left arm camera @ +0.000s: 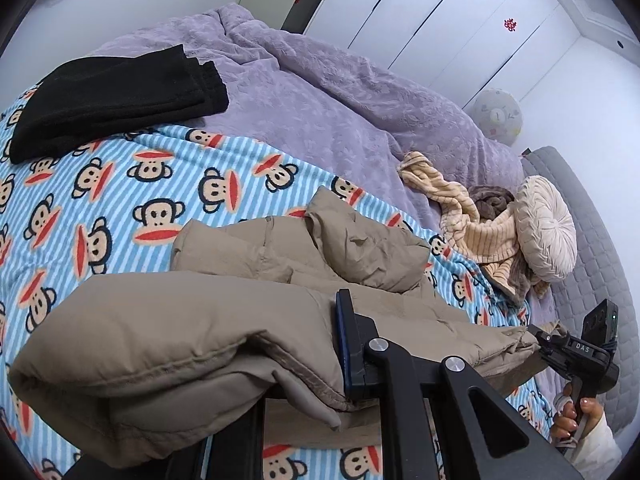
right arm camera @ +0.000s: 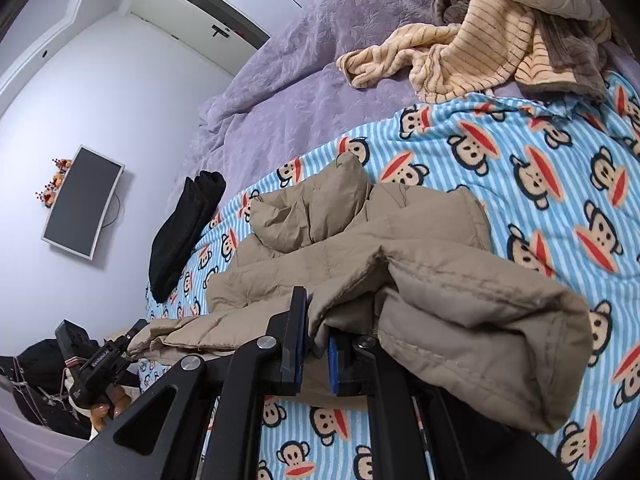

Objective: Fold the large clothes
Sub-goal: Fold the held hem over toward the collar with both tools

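Holding the jacket (left arm camera: 168,344) by its near hem with both grippers, I judge this fold about half done. My left gripper (left arm camera: 344,360) is clamped on one hem corner, jaws nearly closed on the padded fabric; my right gripper (right arm camera: 316,354) pinches the other corner the same way. The hem hangs lifted just ahead of both sets of fingers, while the rest of the jacket lies bunched on the blanket (left arm camera: 120,184) farther out, sleeves already tucked in. Well beyond my left gripper, a black garment (left arm camera: 120,96) lies folded, apparently finished. Far ahead of my right gripper, a striped heap (right arm camera: 460,52) waits unfolded. Left to do: carry this hem over, flatten it, then tackle that heap.
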A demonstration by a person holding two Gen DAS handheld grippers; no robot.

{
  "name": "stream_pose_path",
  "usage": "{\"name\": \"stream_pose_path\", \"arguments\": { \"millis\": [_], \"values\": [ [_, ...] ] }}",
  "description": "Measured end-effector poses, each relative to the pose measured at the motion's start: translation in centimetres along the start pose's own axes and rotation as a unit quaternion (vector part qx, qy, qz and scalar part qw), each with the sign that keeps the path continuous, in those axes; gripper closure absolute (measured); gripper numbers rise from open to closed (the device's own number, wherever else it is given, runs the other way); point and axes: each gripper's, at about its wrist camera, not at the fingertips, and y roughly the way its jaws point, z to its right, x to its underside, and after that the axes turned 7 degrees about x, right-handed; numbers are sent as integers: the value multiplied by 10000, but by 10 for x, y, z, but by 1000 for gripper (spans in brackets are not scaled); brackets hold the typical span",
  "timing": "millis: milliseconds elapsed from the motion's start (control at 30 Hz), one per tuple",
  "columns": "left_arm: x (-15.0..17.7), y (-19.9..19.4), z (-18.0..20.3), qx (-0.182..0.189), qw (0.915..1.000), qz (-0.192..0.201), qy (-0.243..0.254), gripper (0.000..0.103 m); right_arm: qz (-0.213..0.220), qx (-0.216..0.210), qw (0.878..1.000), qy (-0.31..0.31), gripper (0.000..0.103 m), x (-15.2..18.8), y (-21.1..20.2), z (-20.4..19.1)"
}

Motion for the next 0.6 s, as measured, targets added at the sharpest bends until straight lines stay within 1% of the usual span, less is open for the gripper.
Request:
{"name": "stream_pose_path", "arguments": {
  "millis": [67, 200, 333, 500, 600],
  "values": [
    [-9, 17, -6, -67, 9999, -106, 90, 87, 2, 51, 10000, -28, 93, -9, 10, -1],
    [-23, 56, -21, -205, 9993, -292, 114, 87, -30, 139, 9999, 27, 93, -28, 36, 1],
    [-32, 106, -40, -438, 9978, -479, 109, 87, -130, 309, 9994, 72, 93, -45, 73, 7],
    [-30, 166, -65, -668, 9956, -653, 23, 87, -270, 564, 9980, 78, 93, -61, 129, 19],
    [-25, 194, -68, -792, 9946, -646, 182, 87, -319, 740, 9967, 128, 93, -63, 162, 33]
  ]
}}
